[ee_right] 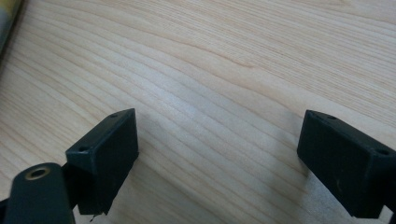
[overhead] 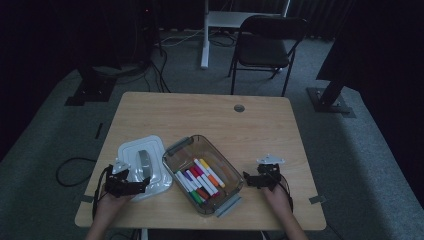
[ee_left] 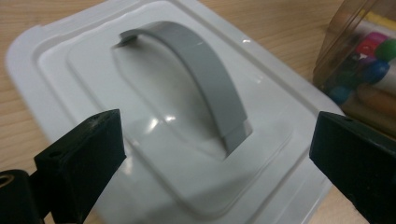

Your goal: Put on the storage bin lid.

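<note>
A white lid [overhead: 145,167] with a grey arched handle [overhead: 144,161] lies flat on the wooden table [overhead: 200,110], left of a clear plastic box [overhead: 202,172] that holds several coloured markers [overhead: 200,177]. My left gripper [overhead: 145,184] hovers over the lid's near edge, open, with its jaws either side of the handle [ee_left: 201,79] and lid [ee_left: 280,116] in the left gripper view. My right gripper [overhead: 248,178] rests low just right of the box, open over bare wood [ee_right: 219,93]. Marker caps [ee_left: 373,51] show through the box wall.
A grey latch [overhead: 229,205] sticks out at the box's near corner and another [overhead: 178,145] at its far corner. A folding chair [overhead: 267,47] and a white desk leg [overhead: 205,35] stand beyond the table. A round grommet [overhead: 239,108] sits near the far edge.
</note>
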`<state>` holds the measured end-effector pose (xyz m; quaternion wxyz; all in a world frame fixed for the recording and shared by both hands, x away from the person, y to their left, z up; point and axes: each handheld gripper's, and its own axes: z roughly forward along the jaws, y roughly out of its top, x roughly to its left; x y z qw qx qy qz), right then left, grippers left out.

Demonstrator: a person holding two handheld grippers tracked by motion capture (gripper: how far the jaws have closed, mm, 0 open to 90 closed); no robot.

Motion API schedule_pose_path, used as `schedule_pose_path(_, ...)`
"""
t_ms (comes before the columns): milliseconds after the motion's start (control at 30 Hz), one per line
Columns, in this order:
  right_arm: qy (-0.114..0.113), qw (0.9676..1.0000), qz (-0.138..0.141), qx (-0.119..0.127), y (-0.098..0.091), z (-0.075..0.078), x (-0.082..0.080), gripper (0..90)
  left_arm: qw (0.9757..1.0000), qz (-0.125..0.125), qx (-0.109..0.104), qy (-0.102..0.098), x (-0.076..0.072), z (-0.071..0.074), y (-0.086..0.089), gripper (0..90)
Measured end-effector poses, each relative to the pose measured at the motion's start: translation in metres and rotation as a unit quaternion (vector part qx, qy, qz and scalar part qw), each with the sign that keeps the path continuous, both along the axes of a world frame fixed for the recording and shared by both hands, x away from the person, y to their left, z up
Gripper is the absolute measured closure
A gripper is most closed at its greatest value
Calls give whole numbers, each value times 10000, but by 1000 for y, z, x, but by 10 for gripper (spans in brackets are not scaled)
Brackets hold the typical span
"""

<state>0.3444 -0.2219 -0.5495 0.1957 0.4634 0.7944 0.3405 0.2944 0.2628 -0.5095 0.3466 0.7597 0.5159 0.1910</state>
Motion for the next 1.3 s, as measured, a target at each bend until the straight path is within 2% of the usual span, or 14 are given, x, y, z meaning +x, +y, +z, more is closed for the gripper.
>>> schedule_pose_path(167, 2, 10000, 0, -1, 0, 0, 0, 119, 9999, 64, -89, -41, 10, -3, -8, 51)
schedule_pose_path(267, 0, 10000, 2, -2, 0, 0, 0, 119, 9999, 92, -58, -63, 15, -6, -13, 76)
schedule_pose_path(333, 1, 10000, 0, -1, 0, 0, 0, 120, 9999, 120, -59, -94, 17, -8, -17, 144)
schedule_pose_path(433, -9, 10000, 12, 11, 0, 0, -1, 133, 9997, 230, 38, -124, 21, -9, -23, 172)
schedule_pose_path(500, -10, 10000, 12, 12, 0, 0, -1, 133, 9995, 270, 64, -139, 24, -10, -25, 244)
schedule_pose_path(567, -9, 10000, 12, 12, 0, 0, -1, 133, 9989, 377, 240, -106, 27, -11, -27, 300)
schedule_pose_path(600, -10, 10000, 12, 12, 0, 0, -1, 133, 9989, 393, 262, -54, 29, -13, -28, 336)
schedule_pose_path(767, -15, 10000, 15, 9, 0, 0, -1, 134, 9976, 636, 243, 97, 33, -18, -22, 381)
schedule_pose_path(833, -15, 10000, 15, 9, 0, 0, -1, 134, 9977, 642, 169, 96, 33, -20, -17, 389)
schedule_pose_path(900, -16, 10000, 16, 8, 0, 0, -2, 134, 9973, 687, 249, 51, 32, -19, -13, 392)
schedule_pose_path(967, -24, 10000, 31, 2, 0, 0, -2, 135, 9966, 743, 343, 12, 30, -18, -10, 436)
schedule_pose_path(1100, -26, 10000, 53, -2, 0, 0, -2, 135, 9966, 729, 370, 25, 27, -17, -1, 506)
schedule_pose_path(1200, -26, 10000, 54, -3, 0, 0, -2, 135, 9963, 733, 458, 4, 25, -17, 3, 615)
schedule_pose_path(1300, -29, 10000, 55, -4, 0, 0, -2, 136, 9968, 692, 399, 5, 23, -17, 7, 628)
